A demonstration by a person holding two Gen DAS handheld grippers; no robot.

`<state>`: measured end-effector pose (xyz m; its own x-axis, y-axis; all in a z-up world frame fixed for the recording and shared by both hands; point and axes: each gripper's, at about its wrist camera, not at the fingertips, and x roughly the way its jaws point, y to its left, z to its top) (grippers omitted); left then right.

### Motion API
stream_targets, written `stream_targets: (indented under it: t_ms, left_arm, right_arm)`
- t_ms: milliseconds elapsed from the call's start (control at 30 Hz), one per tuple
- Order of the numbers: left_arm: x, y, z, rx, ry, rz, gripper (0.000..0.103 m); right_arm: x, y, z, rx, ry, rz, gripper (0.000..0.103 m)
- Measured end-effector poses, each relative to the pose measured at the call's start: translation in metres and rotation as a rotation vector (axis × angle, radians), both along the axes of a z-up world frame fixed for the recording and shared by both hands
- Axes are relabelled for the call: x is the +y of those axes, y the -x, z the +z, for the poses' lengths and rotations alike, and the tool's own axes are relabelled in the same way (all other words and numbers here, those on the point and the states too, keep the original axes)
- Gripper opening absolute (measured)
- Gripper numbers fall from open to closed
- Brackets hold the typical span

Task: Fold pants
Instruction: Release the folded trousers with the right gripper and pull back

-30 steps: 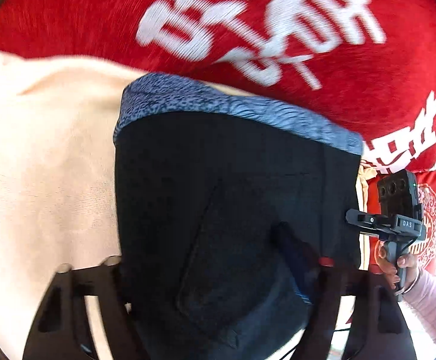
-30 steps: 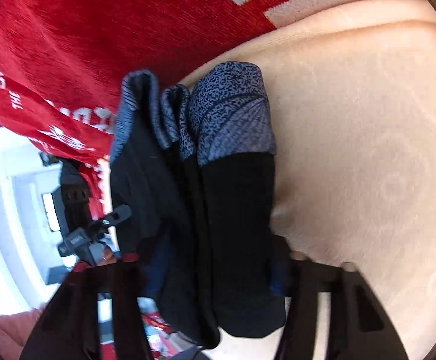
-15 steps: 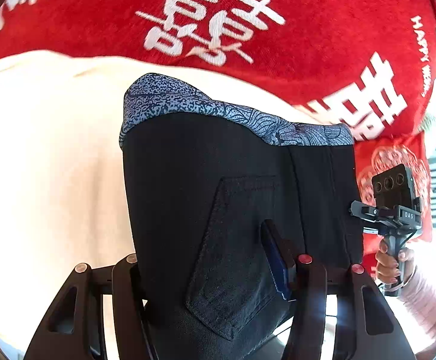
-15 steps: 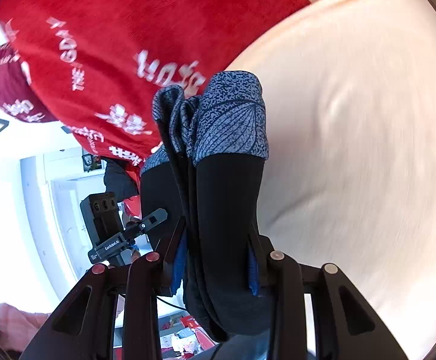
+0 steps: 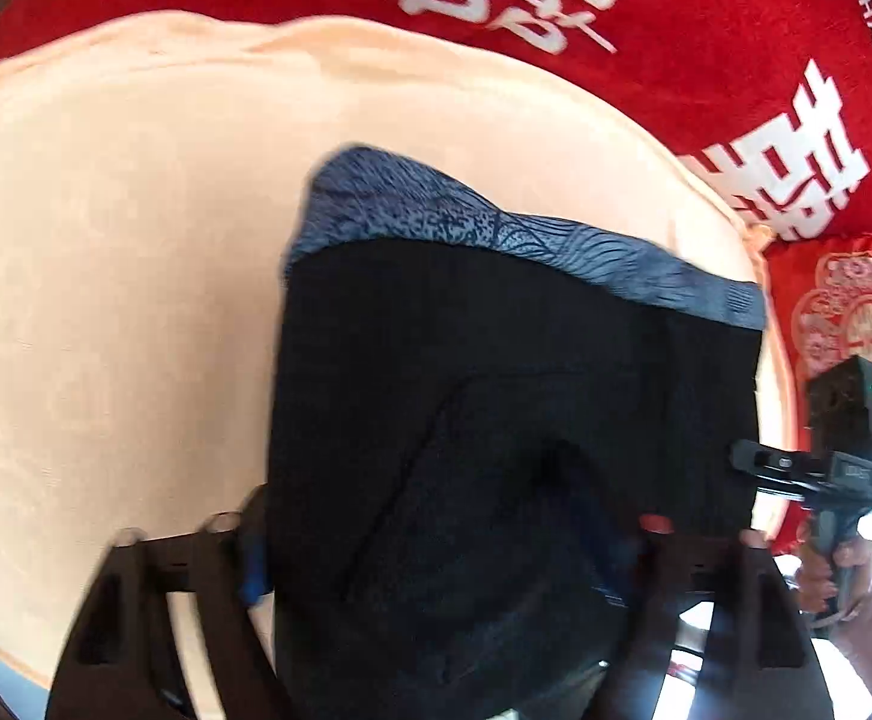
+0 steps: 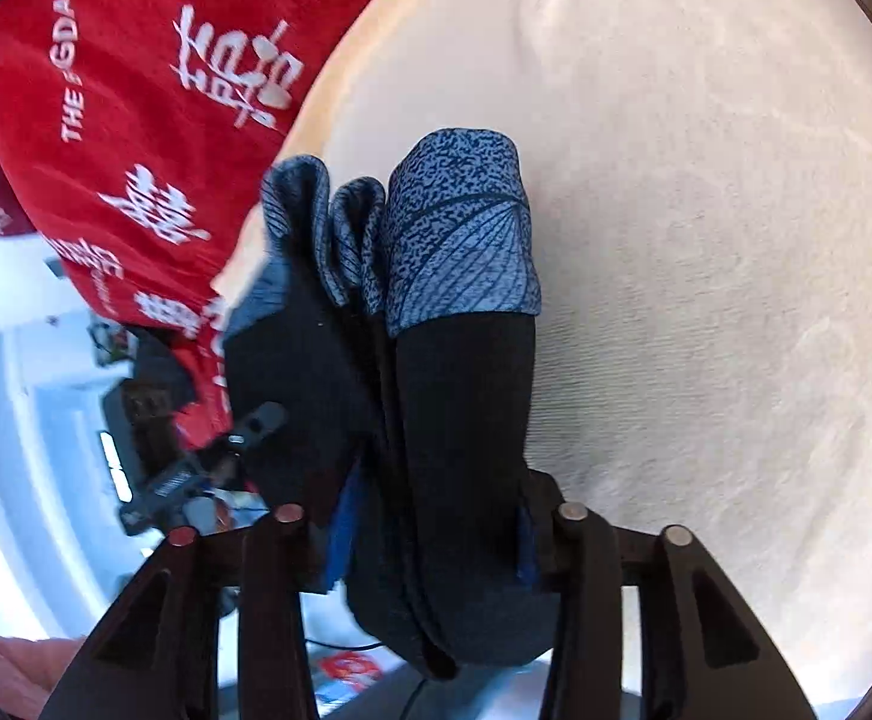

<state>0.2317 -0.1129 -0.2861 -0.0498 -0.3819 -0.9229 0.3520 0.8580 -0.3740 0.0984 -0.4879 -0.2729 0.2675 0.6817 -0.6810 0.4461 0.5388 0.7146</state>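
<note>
Both grippers, left [image 5: 436, 546] and right [image 6: 429, 531], are pinching the folded pants [image 5: 514, 420]. These are now hanging lower over the cream blanket [image 5: 105, 300], toward 12 o'clock, suggesting set-down is approaching.

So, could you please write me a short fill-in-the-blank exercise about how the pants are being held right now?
1. The black pants have a patterned ____ waistband.
2. The right gripper is shut on the ____.
3. Under the pants lies a ____-coloured blanket.
4. The blanket with white lettering is ____.

Missing words: blue; pants; cream; red
</note>
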Motion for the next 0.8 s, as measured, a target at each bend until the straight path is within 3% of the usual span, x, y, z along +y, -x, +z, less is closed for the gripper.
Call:
stream_targets:
  t_ms: [167, 300, 333, 400, 633, 800]
  left_arm:
    - [0.004, 0.002, 0.007, -0.041, -0.066, -0.02, 0.087]
    - [0.001, 0.012, 0.026, -0.117, -0.164, -0.077, 0.088]
    - [-0.001, 0.016, 0.03, -0.119, -0.178, -0.091, 0.102]
    - [-0.002, 0.025, 0.039, -0.135, -0.194, -0.108, 0.103]
    - [-0.01, 0.066, 0.074, -0.2, -0.265, -0.14, 0.103]
    - [-0.009, 0.089, 0.109, -0.241, -0.289, -0.136, 0.103]
  right_arm:
    - [0.002, 0.003, 0.004, 0.031, 0.067, -0.014, 0.06]
    - [0.01, 0.002, 0.026, 0.082, 0.252, 0.012, 0.077]
    - [0.012, 0.003, 0.033, 0.097, 0.315, 0.03, 0.079]
    - [0.016, 0.008, 0.046, 0.121, 0.401, 0.048, 0.08]
    - [0.04, 0.035, 0.088, 0.159, 0.529, 0.026, 0.095]
    - [0.069, 0.045, 0.126, 0.133, 0.59, 0.035, 0.095]
